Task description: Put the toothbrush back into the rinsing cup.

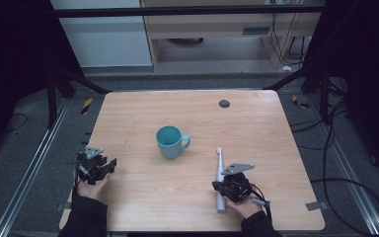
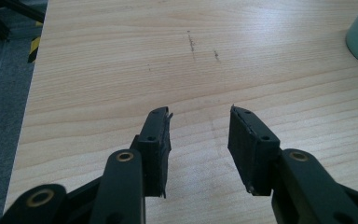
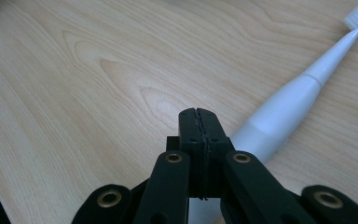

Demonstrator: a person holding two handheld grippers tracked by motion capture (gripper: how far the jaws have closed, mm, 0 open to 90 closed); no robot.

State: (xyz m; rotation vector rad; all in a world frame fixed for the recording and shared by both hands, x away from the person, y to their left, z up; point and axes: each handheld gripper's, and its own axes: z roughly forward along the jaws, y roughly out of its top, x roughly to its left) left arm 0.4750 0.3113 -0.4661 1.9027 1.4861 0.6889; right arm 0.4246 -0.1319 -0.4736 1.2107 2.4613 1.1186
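White electric toothbrush is lying flat, bristles far; right gripper is hovering pressed together, left gripper gaping.

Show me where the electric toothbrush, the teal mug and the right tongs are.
electric toothbrush [image 3: 303,91], right gripper view, on the white handle near its neck.
teal mug [image 1: 170,143], high view, on the outer wall below the rim.
right tongs [image 3: 199,114], right gripper view, at the closed tips.

White electric toothbrush flat on table, bristles far end.
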